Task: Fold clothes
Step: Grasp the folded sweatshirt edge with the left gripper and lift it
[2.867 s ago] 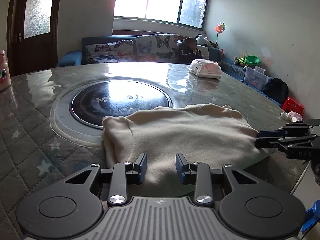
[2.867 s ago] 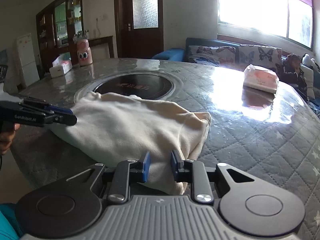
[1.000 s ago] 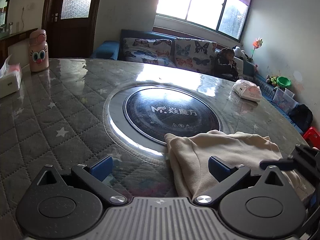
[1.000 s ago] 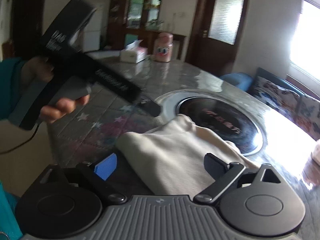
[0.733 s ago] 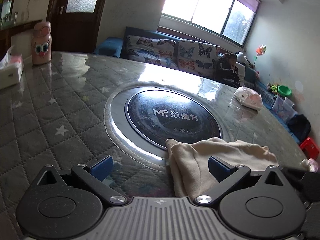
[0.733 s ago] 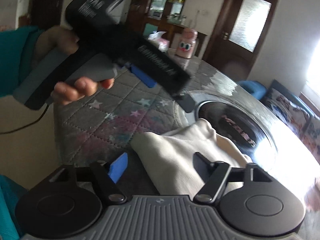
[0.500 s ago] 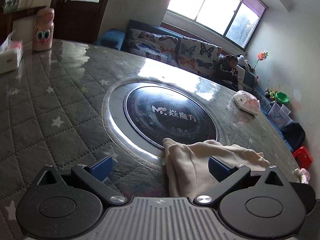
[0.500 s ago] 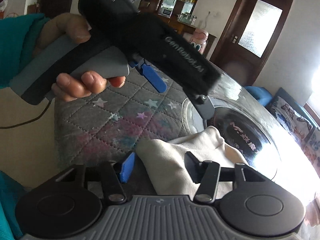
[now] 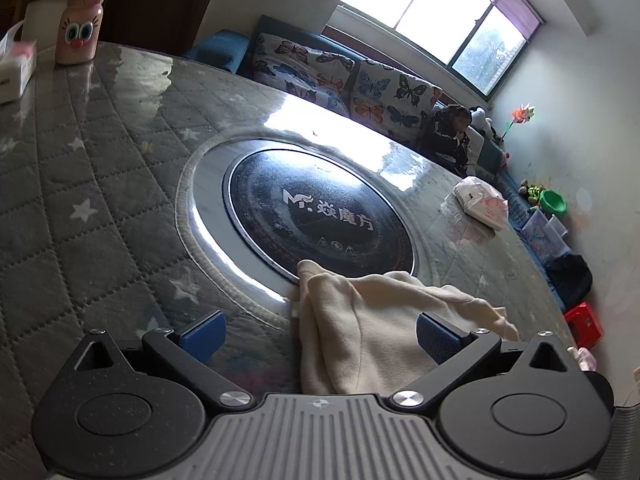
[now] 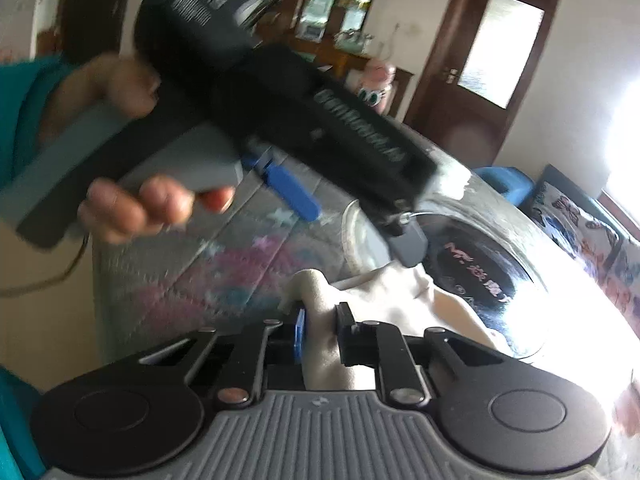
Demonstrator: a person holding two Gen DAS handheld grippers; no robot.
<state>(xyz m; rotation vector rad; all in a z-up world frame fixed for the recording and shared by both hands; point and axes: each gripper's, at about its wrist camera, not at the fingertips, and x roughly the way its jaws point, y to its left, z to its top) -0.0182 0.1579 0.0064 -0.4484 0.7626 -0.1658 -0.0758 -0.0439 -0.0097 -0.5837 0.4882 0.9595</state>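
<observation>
While the left gripper (image 9: 318, 330) hangs above the table (image 9: 100, 216) with its jaws wide apart and nothing between them, the cream garment (image 9: 372, 328) lies bunched on the quilted cover near the table's front edge, its far corner touching the rim of the round black cooktop (image 9: 320, 216). At far left stand a tissue box (image 9: 16, 66) and a pink bottle (image 9: 82, 24). In the right wrist view, a hand (image 10: 132, 168) holds the left gripper's handle above the garment. The right gripper (image 10: 320, 330) is clamped on a raised fold of the garment; that view is motion-blurred. A white packet (image 9: 482, 202) rests at right.
</observation>
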